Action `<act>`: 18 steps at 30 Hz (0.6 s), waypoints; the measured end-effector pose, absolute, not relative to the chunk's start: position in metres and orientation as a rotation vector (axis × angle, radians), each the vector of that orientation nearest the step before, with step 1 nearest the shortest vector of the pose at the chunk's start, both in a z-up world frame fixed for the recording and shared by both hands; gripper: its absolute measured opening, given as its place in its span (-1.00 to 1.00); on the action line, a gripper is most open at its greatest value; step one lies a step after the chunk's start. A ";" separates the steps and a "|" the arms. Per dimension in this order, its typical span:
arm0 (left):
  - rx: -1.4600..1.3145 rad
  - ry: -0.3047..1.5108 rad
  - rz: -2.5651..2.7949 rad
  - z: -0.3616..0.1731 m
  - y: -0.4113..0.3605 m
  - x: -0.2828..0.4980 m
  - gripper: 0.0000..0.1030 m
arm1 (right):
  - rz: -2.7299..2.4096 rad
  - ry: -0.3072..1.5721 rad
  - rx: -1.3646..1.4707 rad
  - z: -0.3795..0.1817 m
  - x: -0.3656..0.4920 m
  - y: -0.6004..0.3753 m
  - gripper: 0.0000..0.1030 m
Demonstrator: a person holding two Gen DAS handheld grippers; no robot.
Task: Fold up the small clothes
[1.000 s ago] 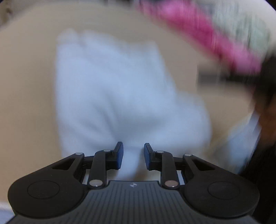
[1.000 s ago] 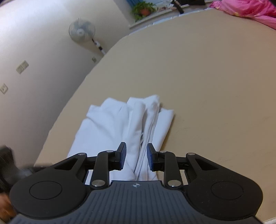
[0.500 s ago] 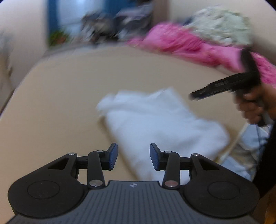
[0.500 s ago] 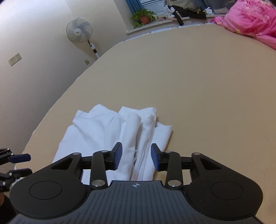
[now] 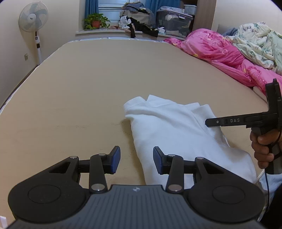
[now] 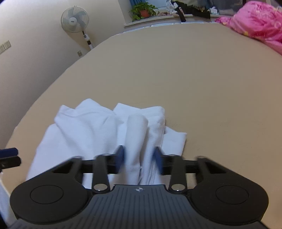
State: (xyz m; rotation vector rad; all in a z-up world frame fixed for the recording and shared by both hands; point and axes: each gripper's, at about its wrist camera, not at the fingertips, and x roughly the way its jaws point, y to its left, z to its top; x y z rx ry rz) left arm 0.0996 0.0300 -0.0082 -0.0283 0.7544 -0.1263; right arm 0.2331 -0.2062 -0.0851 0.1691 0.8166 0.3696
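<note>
My left tongs (image 5: pixel 136 159) hang apart and empty above the bed (image 5: pixel 88 84), at the near edge of the white garment (image 5: pixel 176 130) lying rumpled there. My right tongs (image 6: pixel 139 159) are closing around a raised fold of it, pads not yet pressing.

The right gripper (image 6: pixel 139 159) hangs over a white cloth (image 6: pixel 105 130) that lies bunched up on a big tan bed (image 6: pixel 202 79), and its blue pads (image 6: pixel 119 158) look blurry as its jaws are closing with a fold of the cloth between them. A bit of the left gripper (image 6: pixel 8 155) peeks in at the left edge. Far back stand a white fan (image 6: pixel 74 17), a green plant in a red pot (image 6: pixel 142 9), and a pink blanket (image 6: pixel 259 21).
</note>
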 end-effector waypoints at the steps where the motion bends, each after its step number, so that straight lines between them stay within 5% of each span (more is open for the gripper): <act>1: -0.029 0.754 -0.126 -0.010 0.030 0.102 -0.12 | 0.375 0.809 0.182 -0.085 0.234 -0.207 -0.77; 10: -0.030 0.742 -0.153 -0.007 0.026 0.096 -0.12 | 0.304 0.566 0.265 -0.037 0.219 -0.236 -0.82; 15: 0.024 0.741 -0.189 -0.012 0.015 0.090 -0.12 | 0.209 0.760 0.246 -0.067 0.237 -0.244 -0.62; 18: 0.025 0.748 -0.234 -0.014 0.011 0.087 -0.10 | 0.193 0.745 0.361 -0.057 0.224 -0.264 -0.18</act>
